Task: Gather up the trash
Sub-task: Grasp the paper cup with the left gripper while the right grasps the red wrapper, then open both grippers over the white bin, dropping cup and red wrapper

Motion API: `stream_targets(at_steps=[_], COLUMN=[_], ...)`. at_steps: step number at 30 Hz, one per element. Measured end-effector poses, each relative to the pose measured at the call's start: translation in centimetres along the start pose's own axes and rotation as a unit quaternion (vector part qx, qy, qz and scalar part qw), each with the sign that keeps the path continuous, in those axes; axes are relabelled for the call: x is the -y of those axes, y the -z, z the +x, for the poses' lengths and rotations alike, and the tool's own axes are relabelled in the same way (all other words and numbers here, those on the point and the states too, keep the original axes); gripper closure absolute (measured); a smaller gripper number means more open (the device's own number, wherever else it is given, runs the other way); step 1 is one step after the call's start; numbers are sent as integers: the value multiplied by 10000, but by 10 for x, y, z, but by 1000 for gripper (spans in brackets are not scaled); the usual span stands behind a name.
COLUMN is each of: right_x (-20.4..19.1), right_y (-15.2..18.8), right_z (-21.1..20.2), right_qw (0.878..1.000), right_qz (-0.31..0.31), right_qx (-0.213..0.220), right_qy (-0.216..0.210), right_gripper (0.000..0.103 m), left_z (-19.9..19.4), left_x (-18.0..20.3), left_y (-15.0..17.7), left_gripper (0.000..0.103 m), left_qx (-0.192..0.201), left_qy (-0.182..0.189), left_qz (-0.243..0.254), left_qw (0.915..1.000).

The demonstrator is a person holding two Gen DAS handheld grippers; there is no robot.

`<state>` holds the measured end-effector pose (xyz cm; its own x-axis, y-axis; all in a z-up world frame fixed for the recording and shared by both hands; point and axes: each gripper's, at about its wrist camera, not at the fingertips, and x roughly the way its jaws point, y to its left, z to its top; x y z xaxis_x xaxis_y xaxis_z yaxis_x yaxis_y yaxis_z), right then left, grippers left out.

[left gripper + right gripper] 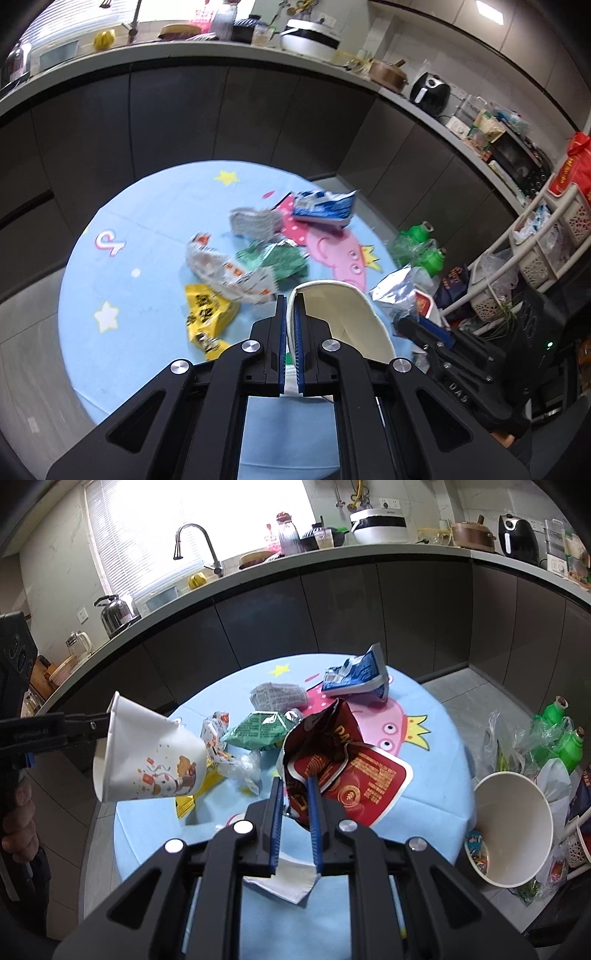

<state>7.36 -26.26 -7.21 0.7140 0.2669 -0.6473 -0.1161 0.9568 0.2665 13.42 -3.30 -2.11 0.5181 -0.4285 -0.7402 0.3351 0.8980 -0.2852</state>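
Observation:
My left gripper (291, 295) is shut on the rim of a white paper cup (343, 317) and holds it above the round blue table (122, 221); the cup also shows in the right wrist view (147, 757), tilted on its side. My right gripper (293, 782) is shut on a crumpled red snack bag (351, 775), lifted over the table; that bag appears in the left wrist view (402, 295). On the table lie a blue wrapper (354, 675), a green wrapper (255, 731), a grey paper wad (277, 696), a yellow wrapper (207, 317) and a white-orange wrapper (229, 273).
A large white paper bucket (513, 827) stands on the floor right of the table, beside green bottles (561, 731) in a plastic bag. A white napkin (291, 882) lies at the table's near edge. Dark cabinets (332, 609) with a cluttered counter run behind. A white rack (535, 251) stands at right.

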Motion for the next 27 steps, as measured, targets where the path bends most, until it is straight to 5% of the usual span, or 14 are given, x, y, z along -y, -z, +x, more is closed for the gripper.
stream_targets(at_steps=[10, 27], right_x=[32, 155], right_y=[-2, 33], right_z=[-40, -79], right_qw=[9984, 9804], right_qz=[220, 1333], right_qx=[394, 647], right_qy=[327, 1297], right_gripper=[88, 88], left_z=[5, 87], left_x=[70, 200], left_y=[-17, -30], left_gripper=[99, 99], left_qx=[39, -535], left_qy=[558, 1309], left_qz=[561, 1476], left_qw=[9969, 9789])
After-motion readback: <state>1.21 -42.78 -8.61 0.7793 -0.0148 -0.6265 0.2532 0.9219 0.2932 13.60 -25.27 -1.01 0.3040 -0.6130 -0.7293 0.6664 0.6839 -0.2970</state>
